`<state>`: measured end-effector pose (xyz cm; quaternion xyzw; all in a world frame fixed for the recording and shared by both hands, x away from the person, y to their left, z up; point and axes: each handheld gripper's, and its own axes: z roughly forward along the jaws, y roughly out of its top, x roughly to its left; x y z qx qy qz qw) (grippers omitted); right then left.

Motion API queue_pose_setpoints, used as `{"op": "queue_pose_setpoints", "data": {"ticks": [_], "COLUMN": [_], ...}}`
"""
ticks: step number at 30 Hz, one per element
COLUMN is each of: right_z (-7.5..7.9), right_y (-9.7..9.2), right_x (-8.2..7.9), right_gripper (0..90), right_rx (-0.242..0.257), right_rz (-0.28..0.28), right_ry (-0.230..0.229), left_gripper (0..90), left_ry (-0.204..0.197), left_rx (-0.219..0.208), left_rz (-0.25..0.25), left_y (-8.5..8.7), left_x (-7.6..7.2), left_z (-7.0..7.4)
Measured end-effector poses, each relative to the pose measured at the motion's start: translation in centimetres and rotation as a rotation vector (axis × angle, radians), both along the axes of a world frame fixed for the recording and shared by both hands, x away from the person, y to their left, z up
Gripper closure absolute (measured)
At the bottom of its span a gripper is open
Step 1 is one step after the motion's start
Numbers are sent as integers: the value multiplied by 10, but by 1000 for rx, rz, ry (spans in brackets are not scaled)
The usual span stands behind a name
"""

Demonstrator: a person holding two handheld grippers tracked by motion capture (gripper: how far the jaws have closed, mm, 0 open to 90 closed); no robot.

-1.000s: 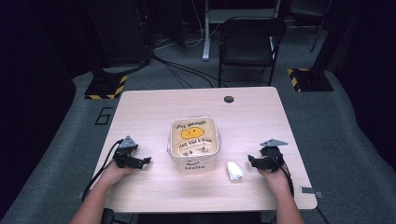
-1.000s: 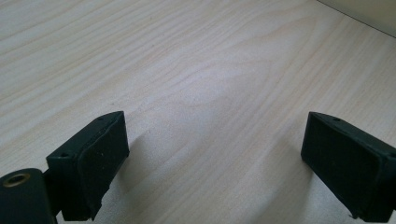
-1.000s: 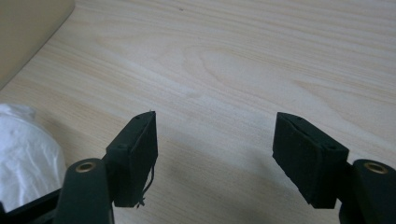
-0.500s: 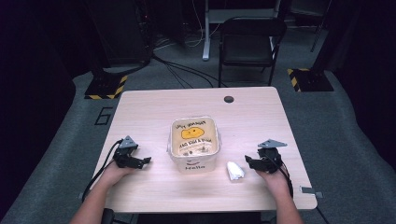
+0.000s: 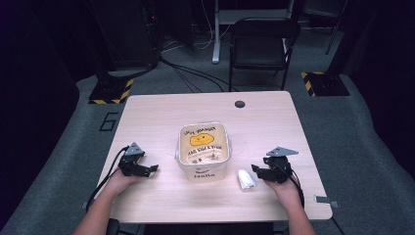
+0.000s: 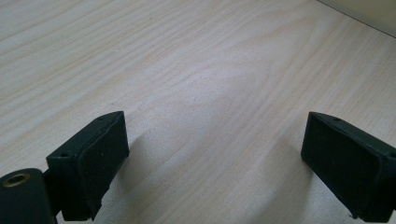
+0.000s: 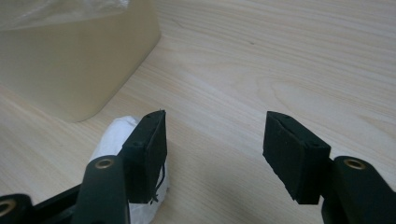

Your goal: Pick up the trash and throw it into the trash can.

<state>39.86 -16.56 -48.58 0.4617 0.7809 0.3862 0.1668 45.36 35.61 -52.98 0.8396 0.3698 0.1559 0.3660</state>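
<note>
A cream square tub (image 5: 203,149) with a yellow smiley label and printed writing stands at the table's middle; its side wall (image 7: 70,70) rises at the top left of the right gripper view. A small white crumpled wad (image 5: 245,178) lies just right of the tub, and in the right gripper view the wad (image 7: 114,137) sits partly behind one jaw. My right gripper (image 5: 258,171) rests low on the table beside the wad, open (image 7: 212,149) with bare wood between its jaws. My left gripper (image 5: 149,169) lies left of the tub, open (image 6: 215,154) over bare wood.
The light wooden table (image 5: 161,112) has a dark round grommet (image 5: 240,104) near its far edge. A black folding chair (image 5: 262,46) and cables stand on the grey floor behind. A yellow-and-black striped base (image 5: 110,90) sits at far left.
</note>
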Motion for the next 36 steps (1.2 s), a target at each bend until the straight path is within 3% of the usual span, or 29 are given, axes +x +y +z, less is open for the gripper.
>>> {"op": "queue_pose_setpoints", "data": {"ticks": [9, 24, 36], "right_z": [2, -3, -10], "right_y": [13, 29, 39], "right_x": [-4, -7, -7], "right_gripper": [387, 361, 343], "right_rx": [16, 5, -36], "right_rz": [82, 166, 223], "right_ry": [4, 37, 66], "left_gripper": [73, 73, 74], "left_ry": [0, 0, 0], "left_rx": [1, 1, 1], "left_rz": [-1, 0, -1], "left_y": [0, 0, 0], "left_x": [0, 0, 0], "left_z": [0, 0, 0]}}
